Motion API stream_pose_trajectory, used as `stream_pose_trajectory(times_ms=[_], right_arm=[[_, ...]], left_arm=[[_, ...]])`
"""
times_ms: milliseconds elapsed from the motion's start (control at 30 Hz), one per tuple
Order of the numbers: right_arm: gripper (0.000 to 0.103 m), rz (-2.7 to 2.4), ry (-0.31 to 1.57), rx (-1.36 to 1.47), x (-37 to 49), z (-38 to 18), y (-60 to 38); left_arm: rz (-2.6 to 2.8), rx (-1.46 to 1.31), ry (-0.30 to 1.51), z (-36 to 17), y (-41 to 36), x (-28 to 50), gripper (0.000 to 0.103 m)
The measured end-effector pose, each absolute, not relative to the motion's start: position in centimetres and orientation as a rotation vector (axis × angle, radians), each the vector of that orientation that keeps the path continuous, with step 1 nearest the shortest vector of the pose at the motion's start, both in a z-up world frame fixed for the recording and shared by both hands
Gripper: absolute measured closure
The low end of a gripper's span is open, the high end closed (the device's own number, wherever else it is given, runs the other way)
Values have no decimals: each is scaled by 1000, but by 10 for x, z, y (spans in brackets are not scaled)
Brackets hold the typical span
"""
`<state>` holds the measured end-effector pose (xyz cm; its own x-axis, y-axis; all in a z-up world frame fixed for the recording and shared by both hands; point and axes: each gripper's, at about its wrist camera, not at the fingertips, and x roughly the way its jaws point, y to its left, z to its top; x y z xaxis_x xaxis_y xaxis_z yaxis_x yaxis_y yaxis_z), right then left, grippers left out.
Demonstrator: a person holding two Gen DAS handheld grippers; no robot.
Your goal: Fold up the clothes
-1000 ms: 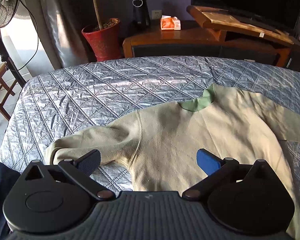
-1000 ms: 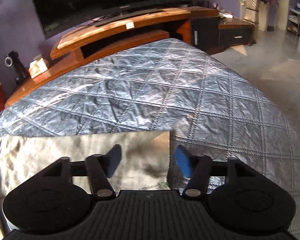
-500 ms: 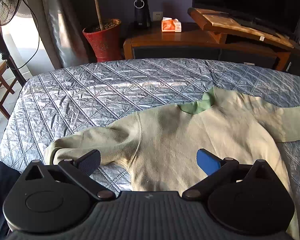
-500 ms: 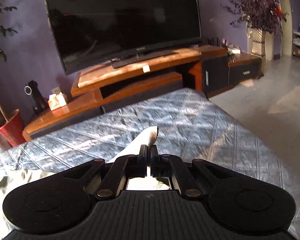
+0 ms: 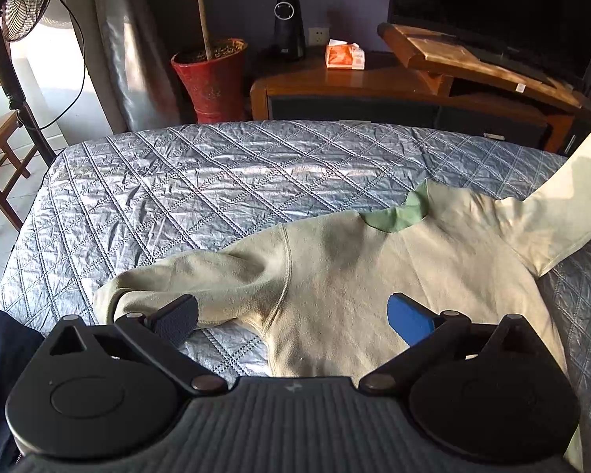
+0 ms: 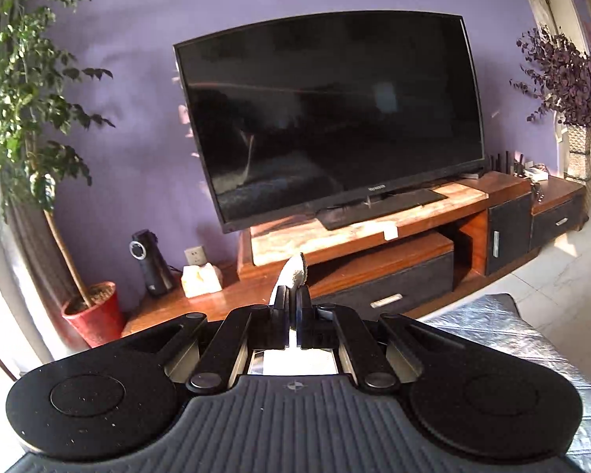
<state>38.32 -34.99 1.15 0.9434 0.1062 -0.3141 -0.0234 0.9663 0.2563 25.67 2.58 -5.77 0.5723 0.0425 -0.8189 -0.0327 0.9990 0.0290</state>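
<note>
Sweatshirt (image 5: pixel 374 276): pale green, lying front-up on the quilted bedspread (image 5: pixel 177 181); collar toward the TV stand (image 5: pixel 374 86).
Left gripper (image 5: pixel 291 317): jaws spread wide, holding nothing, above the sweatshirt's lower body (left sleeve (image 5: pixel 185 280) just beside one finger).
Right gripper (image 6: pixel 293 307): clamped on the right sleeve cuff (image 6: pixel 293 272), raised off the bed.
Right sleeve (image 5: pixel 563 201): lifted up and rightward.

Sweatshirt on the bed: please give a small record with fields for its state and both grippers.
garment: beige sweatshirt, spread on the quilted bedcover
collar: green
sleeve at right: lifted off the bed
other sleeve: lying on the bedcover
left gripper: open, above the sweatshirt
right gripper: shut on the cuff
</note>
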Motion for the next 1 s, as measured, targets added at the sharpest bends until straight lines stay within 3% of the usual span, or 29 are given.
stream_pose_trajectory(times_ms=[200, 400, 800, 1000], right_arm=[[100, 230, 293, 300, 351, 31, -324], [100, 421, 332, 300, 298, 15, -268], [99, 670, 707, 321, 196, -121, -119], [99, 732, 772, 254, 151, -147, -78]], left_arm=[[51, -33, 952, -53, 33, 258, 1], [56, -40, 956, -54, 35, 258, 1], [101, -96, 936, -45, 60, 256, 1], [95, -104, 936, -43, 61, 254, 1]])
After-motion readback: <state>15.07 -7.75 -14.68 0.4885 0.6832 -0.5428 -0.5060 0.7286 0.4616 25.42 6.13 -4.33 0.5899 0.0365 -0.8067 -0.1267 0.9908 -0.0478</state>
